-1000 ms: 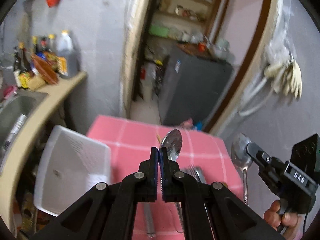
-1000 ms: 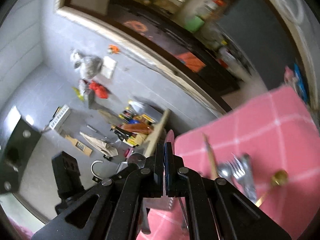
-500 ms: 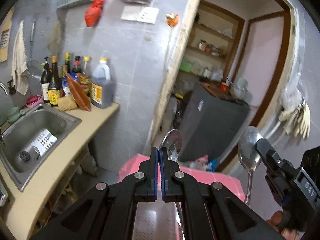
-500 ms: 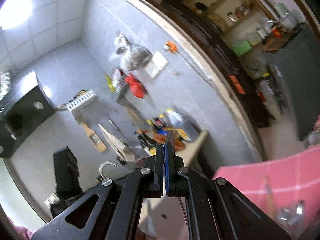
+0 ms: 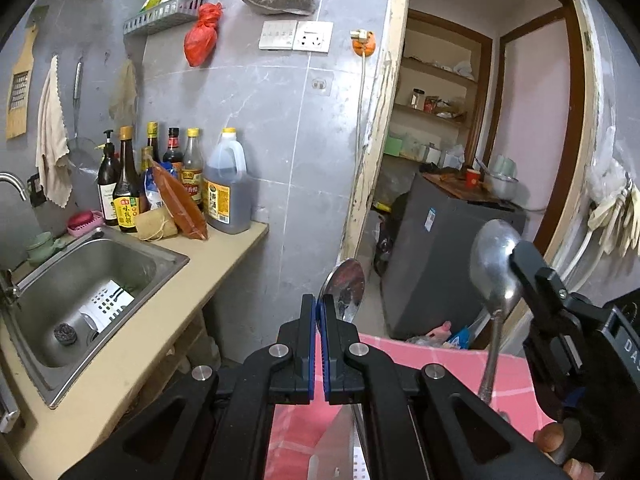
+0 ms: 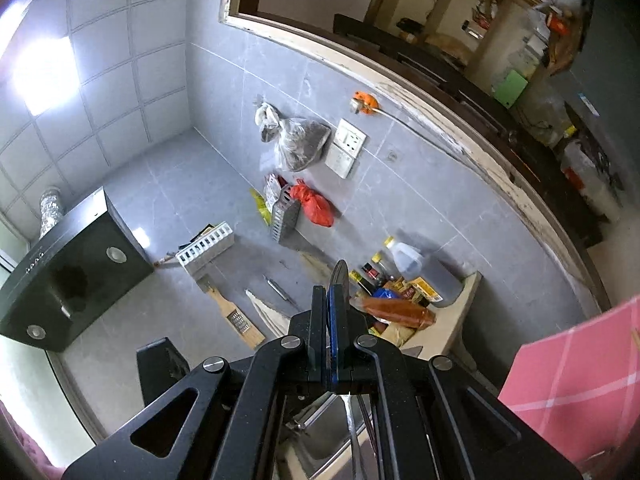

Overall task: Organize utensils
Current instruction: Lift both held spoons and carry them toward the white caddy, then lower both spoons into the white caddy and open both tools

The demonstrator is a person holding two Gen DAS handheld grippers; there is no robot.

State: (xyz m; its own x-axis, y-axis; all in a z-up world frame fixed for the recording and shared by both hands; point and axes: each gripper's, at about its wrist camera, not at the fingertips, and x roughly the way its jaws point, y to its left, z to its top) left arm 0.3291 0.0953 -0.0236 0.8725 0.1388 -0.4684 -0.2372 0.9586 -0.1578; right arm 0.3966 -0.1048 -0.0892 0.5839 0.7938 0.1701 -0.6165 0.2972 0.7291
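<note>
Left wrist view: left hand-held gripper (image 5: 320,312) clamped on spoon (image 5: 346,290), raised above pink-clothed counter (image 5: 440,364); right hand-held gripper (image 5: 520,256) gripping second spoon (image 5: 494,264) upright, beside sink (image 5: 72,280)

Right wrist view: right hand-held gripper (image 6: 330,304) pinching second spoon's bowl (image 6: 340,276) edge-on

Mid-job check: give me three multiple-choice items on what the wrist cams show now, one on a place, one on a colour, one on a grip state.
1. Where is the sink relative to the left gripper?
A. To its left
B. To its right
C. Out of view

2. What colour is the tablecloth?
A. Blue
B. Pink with pale lines
C. Plain white

3. What does the right gripper hold?
A. Nothing
B. A bottle
C. A spoon

Answers: 1 A, the basin fills the lower left of the left wrist view. 2 B, pink check shows in both views. 3 C, its fingers clamp the spoon at the bowl, handle hanging down.
</note>
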